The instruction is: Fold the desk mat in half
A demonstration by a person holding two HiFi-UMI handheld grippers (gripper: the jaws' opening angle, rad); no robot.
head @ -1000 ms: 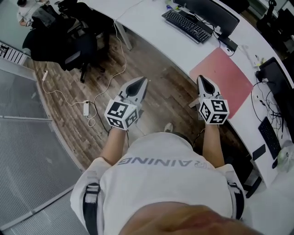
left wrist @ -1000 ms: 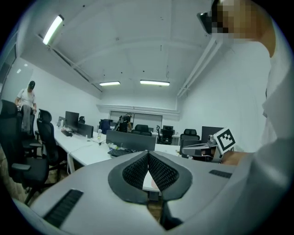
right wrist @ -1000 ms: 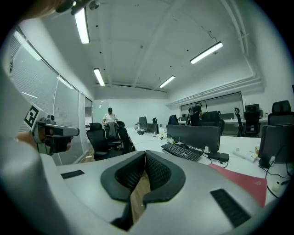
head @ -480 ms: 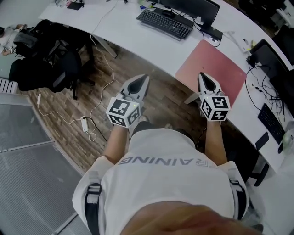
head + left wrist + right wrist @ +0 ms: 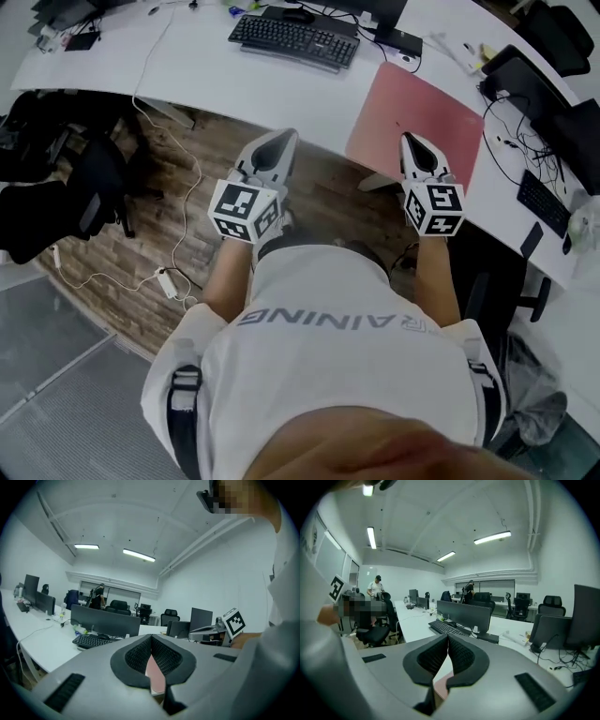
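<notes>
Open-plan office, long white desk, keyboard, monitors, black swivel chairs, ceiling strip lights

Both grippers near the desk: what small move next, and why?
Probably open both and reach for the near edge of the desk mat: it lies flat, unfolded, on the desk, while the left gripper and right gripper are shut and empty.

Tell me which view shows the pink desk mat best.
Head view: the desk mat lies flat and unfolded on the white desk, nearly all visible. Both gripper views show only a pink sliver behind the jaw tips.
</notes>
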